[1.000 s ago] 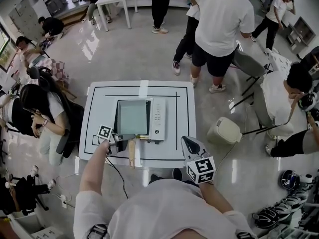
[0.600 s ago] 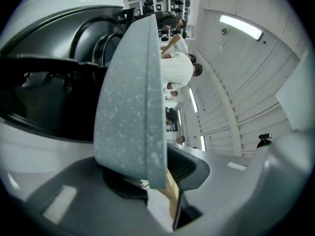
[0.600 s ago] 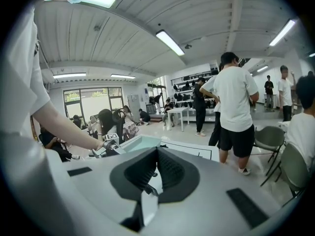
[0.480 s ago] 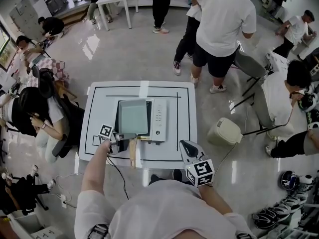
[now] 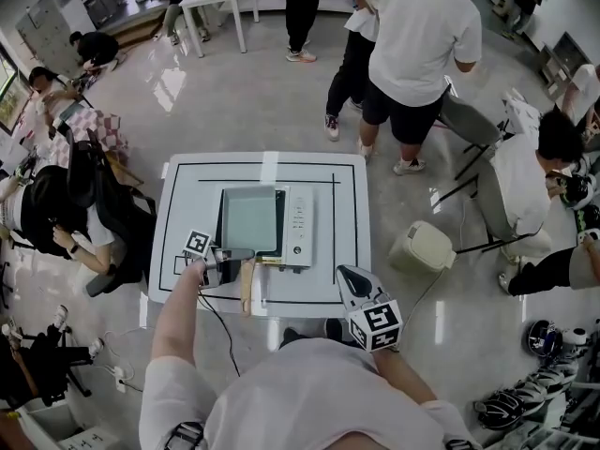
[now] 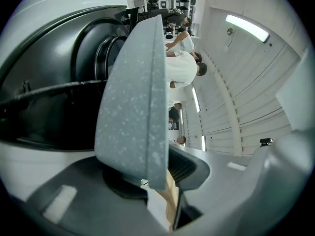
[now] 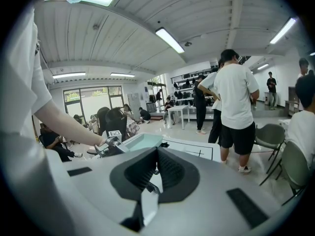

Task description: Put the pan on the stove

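Two grippers are at the near edge of the white table (image 5: pixel 309 172). The left gripper (image 5: pixel 239 257) is clamped from the left on the wooden handle (image 5: pixel 247 287) of the pan (image 5: pixel 249 219). The grey rectangular pan lies over the black top of the stove (image 5: pixel 298 225); whether it rests there or hangs just above cannot be told. The stove's white control strip runs along the pan's right side. The right gripper (image 5: pixel 347 275) is off to the right, well apart from the pan, its jaws a narrow gap apart with nothing between them. A cable (image 5: pixel 217 324) hangs off the near table edge. A white bin (image 5: pixel 422 247) stands right of the table, a standing person (image 5: pixel 417 36) beyond it, a seated person (image 5: pixel 56 209) to the left.
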Tool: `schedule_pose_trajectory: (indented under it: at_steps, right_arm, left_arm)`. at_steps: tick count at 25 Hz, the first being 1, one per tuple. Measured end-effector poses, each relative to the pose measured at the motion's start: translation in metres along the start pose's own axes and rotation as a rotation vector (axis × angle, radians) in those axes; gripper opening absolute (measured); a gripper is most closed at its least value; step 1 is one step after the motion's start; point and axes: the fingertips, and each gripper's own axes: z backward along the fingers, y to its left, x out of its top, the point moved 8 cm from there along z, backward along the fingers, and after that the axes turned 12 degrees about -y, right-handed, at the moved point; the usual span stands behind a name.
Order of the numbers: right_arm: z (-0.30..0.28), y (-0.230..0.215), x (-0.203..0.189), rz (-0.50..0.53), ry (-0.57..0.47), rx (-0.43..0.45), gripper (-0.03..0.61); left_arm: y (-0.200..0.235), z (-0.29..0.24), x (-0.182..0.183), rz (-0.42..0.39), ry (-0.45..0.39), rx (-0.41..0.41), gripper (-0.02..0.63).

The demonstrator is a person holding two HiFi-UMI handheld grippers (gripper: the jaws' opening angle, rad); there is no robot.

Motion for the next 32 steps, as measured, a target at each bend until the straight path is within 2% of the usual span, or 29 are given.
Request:
schedule_pose_trajectory:
  at_steps: [6, 8, 10, 17, 21, 24, 27, 30, 32]
  right_arm:
    - [-0.002, -0.001, 0.0, -0.004, -0.01, -0.002, 0.009]
    - [-0.002, 0.0, 0.002, -0.004, -0.017, 0.001, 0.009]
    - [-0.001, 0.002, 0.003, -0.002, -0.021, 0.006, 0.009]
    - [-0.002, 0.005, 0.005, -0.006, -0.034, 0.026, 0.009]
    - [-0.001, 0.003, 0.005, -0.011, -0.043, 0.033, 0.009]
    - [0.0, 0.003, 0.008, -0.007, -0.051, 0.042, 0.009]
    - [0.003, 0.002, 0.009, -0.012, -0.053, 0.037, 0.009]
    - [0.002, 0.001, 0.012, -0.019, -0.067, 0.033, 0.009]
    - [0.002, 0.001, 0.013, -0.017, -0.075, 0.037, 0.009]
  left_arm:
    - [0.001, 0.0, -0.002, -0.013, -0.053, -0.059, 0.132]
    - [0.001, 0.001, -0.004, 0.002, -0.09, -0.094, 0.169]
    - [0.002, 0.004, -0.008, 0.014, -0.122, -0.113, 0.178]
    - [-0.002, 0.035, -0.008, -0.018, -0.242, -0.091, 0.192]
    - [-0.006, 0.058, -0.02, -0.043, -0.318, -0.1, 0.192]
    - [-0.01, 0.079, -0.038, -0.105, -0.378, -0.098, 0.192]
    - [-0.026, 0.095, -0.062, -0.203, -0.506, -0.056, 0.181]
    - [-0.044, 0.108, -0.092, -0.366, -0.673, -0.011, 0.051]
    - [-0.053, 0.11, -0.114, -0.441, -0.775, 0.016, 0.012]
